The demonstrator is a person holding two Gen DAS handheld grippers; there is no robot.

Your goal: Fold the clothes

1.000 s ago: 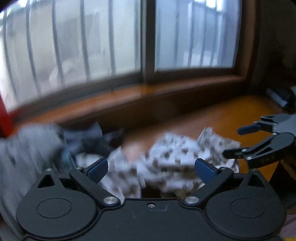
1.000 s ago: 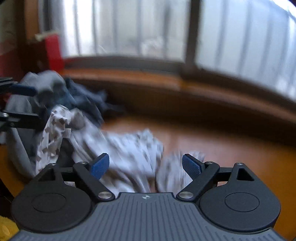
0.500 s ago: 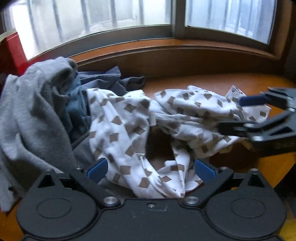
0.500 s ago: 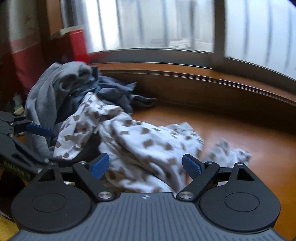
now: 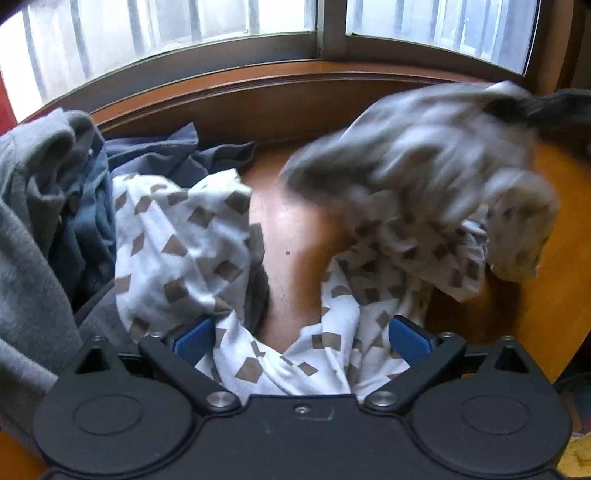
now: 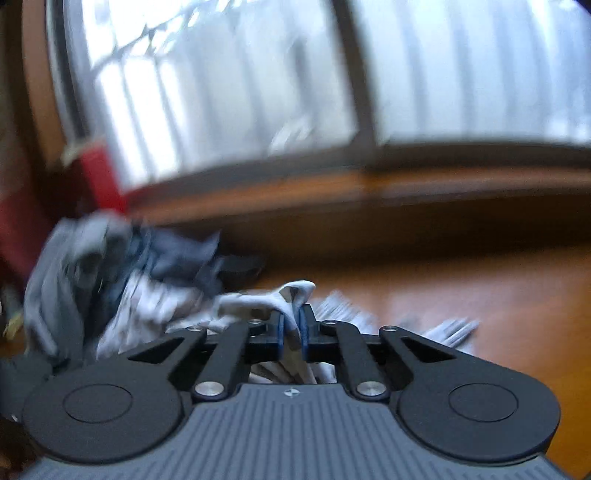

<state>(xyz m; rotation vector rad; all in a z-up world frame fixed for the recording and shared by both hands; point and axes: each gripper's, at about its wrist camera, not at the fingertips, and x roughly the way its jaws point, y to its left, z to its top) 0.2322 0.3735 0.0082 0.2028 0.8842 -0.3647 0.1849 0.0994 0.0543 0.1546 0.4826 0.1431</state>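
1. White cloth with brown squares, the patterned shirt (image 5: 192, 251), lying crumpled right in front of the left gripper (image 5: 301, 338) and reaching in between its blue pads (image 5: 194, 338).
2. Left gripper wide apart, pads not pressing the cloth, though cloth sits between them.
3. Right gripper (image 6: 291, 325) pinched together on a fold of the same shirt (image 6: 295, 295), jaws having just been closing, with the cloth poking up above the pads.
4. Far to the right of the left gripper, one end of the shirt lifted up and blurred; cannot tell its edge there.
5. Bare patch of wooden table (image 5: 291, 236) straight ahead of the left gripper, ringed by the shirt on both sides.
6. More open wood (image 6: 461, 291) ahead and to the right of the right gripper.
7. Left of the left gripper: a grey garment (image 5: 33, 229) piled high, a blue garment (image 5: 155, 158) tucked beside it, both touching the shirt.
8. Table edge curving away down at the right of the left gripper.
9. Past the table, a low wooden sill (image 5: 295, 79), then a big window (image 5: 221, 22) with bars.
10. Something red (image 6: 99, 177) by the window, up and left of the right gripper; too blurry to name.
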